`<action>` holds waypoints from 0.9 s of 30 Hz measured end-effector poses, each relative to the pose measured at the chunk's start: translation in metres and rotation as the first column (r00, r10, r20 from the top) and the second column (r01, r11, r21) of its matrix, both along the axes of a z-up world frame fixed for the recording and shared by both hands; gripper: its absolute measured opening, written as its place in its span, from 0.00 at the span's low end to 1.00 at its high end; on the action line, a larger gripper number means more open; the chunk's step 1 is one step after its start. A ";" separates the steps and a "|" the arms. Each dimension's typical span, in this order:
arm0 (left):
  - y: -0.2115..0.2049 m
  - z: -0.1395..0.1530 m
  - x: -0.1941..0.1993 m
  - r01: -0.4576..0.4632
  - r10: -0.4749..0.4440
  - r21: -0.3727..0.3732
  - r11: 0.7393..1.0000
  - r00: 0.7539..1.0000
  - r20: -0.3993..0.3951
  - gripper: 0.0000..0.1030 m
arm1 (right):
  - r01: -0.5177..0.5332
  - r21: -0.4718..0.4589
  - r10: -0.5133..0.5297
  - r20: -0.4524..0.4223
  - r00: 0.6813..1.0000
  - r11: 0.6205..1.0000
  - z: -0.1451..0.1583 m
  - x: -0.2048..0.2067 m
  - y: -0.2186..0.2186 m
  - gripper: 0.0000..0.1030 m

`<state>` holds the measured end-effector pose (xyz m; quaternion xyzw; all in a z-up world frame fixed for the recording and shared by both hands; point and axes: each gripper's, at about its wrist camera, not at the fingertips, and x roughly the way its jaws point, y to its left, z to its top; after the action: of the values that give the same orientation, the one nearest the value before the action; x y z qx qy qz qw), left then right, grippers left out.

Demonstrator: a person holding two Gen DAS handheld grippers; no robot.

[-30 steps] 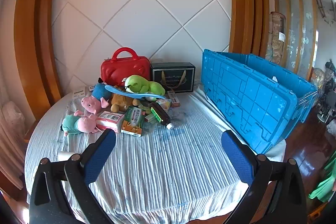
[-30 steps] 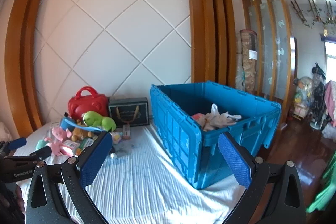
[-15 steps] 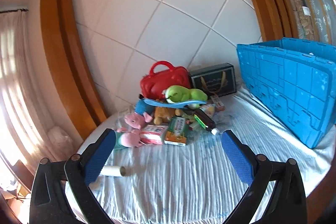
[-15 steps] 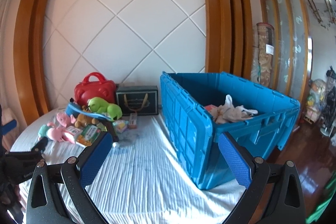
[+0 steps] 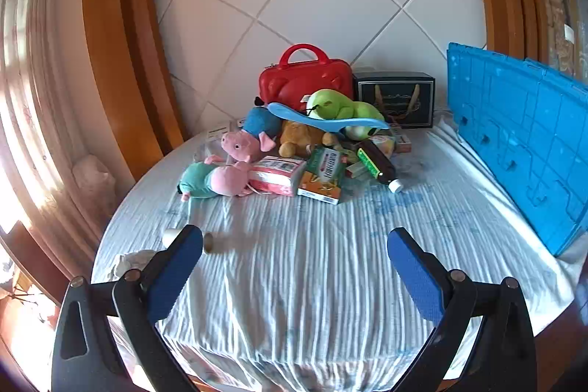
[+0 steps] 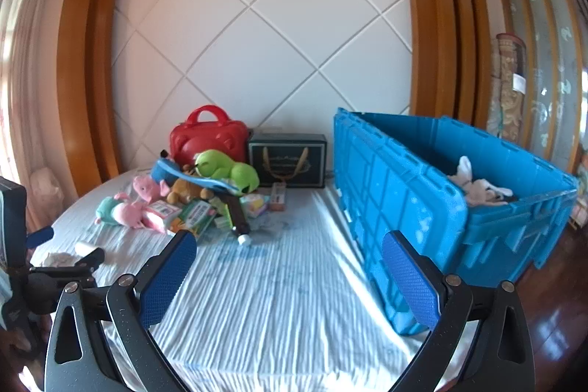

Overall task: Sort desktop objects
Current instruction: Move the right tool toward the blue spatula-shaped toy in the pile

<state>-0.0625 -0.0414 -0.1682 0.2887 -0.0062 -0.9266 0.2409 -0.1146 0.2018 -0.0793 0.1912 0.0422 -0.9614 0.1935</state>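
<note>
The heap of desktop objects sits at centre frame in the left wrist view: two pink pig plush toys (image 5: 235,168), a green frog plush (image 5: 338,105) on a flat blue plastic scoop (image 5: 323,120), a brown bear plush (image 5: 297,138), a green-and-orange cardboard box (image 5: 323,175) and a dark brown bottle with a white cap (image 5: 378,164) lying on its side. All of it rests jumbled and overlapping on the white striped tablecloth (image 5: 294,263). Over the last second the left gripper (image 5: 294,256) has swung from the big blue plastic crate (image 6: 459,193) toward the heap — probably lining up the next pick. Its jaws are spread wide with nothing between them. The right gripper (image 6: 286,263), likewise spread and empty, has barely shifted (it faces the crate, at right of its frame). White cloth items (image 6: 477,182) already lie inside, so sorting seems only begun. A small cardboard tube (image 5: 205,241) lies near the left fingertip.
</note>
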 end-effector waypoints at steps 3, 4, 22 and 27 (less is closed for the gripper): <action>-0.026 -0.006 -0.009 -0.006 0.006 0.045 0.999 1.000 0.005 0.99 | -0.043 0.016 0.043 0.013 0.999 0.999 -0.007 -0.009 -0.029 1.00; -0.035 -0.007 -0.014 -0.007 0.007 0.053 0.999 1.000 0.002 0.99 | -0.054 0.029 0.054 0.013 0.998 0.998 -0.009 -0.014 -0.041 1.00; -0.180 -0.014 -0.176 0.169 -0.170 0.037 0.985 0.985 0.035 0.99 | -0.037 0.113 0.028 0.081 0.996 0.993 -0.030 -0.141 -0.198 1.00; -0.188 -0.027 -0.209 0.207 -0.206 0.001 0.978 0.977 0.044 0.99 | -0.041 0.088 0.029 0.135 0.990 0.995 -0.045 -0.184 -0.209 1.00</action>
<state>-0.2714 -0.2298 -0.1955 0.3061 -0.0432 -0.9401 0.1437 -0.2982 -0.0076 -0.1239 0.2631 0.0762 -0.9399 0.2038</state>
